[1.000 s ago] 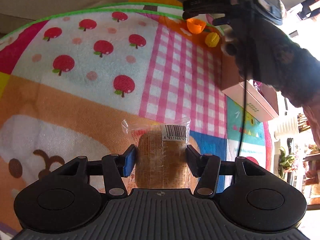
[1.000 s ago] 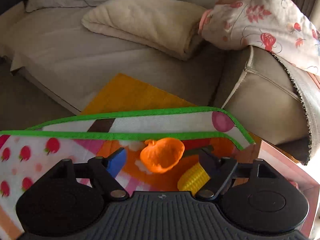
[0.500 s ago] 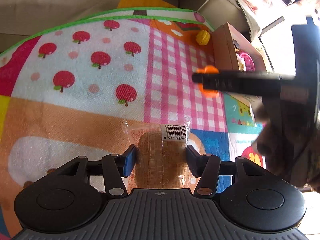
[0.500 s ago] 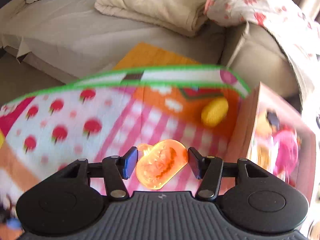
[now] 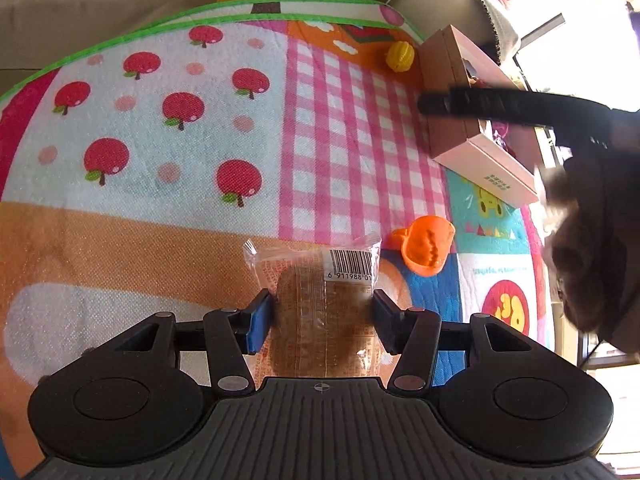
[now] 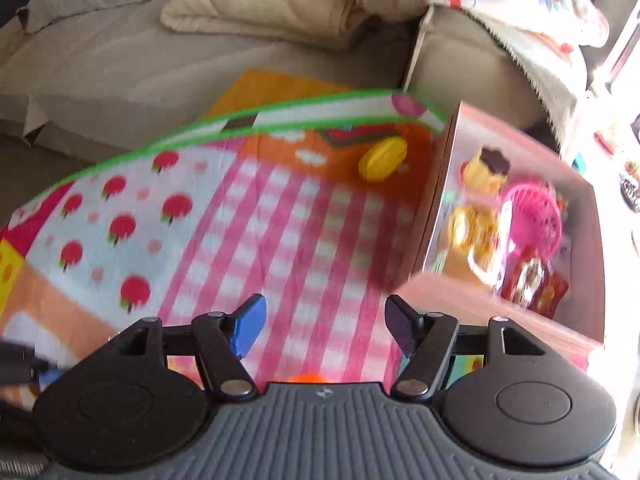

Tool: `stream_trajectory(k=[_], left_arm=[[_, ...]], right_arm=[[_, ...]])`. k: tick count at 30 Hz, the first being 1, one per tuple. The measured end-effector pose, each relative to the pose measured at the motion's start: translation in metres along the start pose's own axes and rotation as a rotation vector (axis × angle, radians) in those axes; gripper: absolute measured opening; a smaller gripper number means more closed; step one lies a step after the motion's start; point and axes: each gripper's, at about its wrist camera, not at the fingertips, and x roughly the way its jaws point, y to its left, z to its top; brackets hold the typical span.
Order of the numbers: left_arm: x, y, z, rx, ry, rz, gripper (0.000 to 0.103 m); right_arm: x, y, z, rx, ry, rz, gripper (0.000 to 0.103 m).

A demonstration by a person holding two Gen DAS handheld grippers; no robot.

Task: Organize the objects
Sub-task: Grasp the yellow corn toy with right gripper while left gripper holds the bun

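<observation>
My left gripper [image 5: 322, 316] is shut on a wrapped bread slice [image 5: 320, 300] with a barcode label, low over the play mat. An orange toy pumpkin [image 5: 426, 248] lies on the mat just right of the bread; only its top edge [image 6: 306, 378] shows under my right gripper. My right gripper [image 6: 324, 326] is open and empty above the pink checked patch; in the left wrist view its finger [image 5: 480, 102] hangs in front of the pink box. A yellow toy [image 5: 399, 56] [image 6: 382, 158] lies by the pink box [image 5: 472, 148] [image 6: 440, 284].
The pink box holds a pink basket [image 6: 532, 220] and several small toys. The colourful play mat [image 5: 160, 120] has a green border. A sofa [image 6: 160, 60] with a folded beige blanket [image 6: 260, 16] and floral cloth stands beyond the mat.
My right gripper opened and let go of the orange pumpkin, which now lies on the mat beside the bread. The right gripper moved nearer. The left gripper still holds the bread.
</observation>
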Motion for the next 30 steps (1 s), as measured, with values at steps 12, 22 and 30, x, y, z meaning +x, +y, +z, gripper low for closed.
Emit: stream_trajectory(k=[12,22,30], left_arm=[[-0.014,0.012,-0.025,-0.113,-0.02,-0.024,0.057],[-0.006,0.0,-0.033,-0.031,0.006,-0.025,0.057],[0.004,-0.017,-0.037,0.037,0.033,-0.023,0.057]], right_arm=[[0.122,-0.012,0.121,-0.031,0.035,-0.348,0.029],[0.045,-0.012,0.056,-0.079,-0.035,-0.188,0.01],[-0.003,-0.026,-0.016,-0.023,-0.108,-0.068,0.023]])
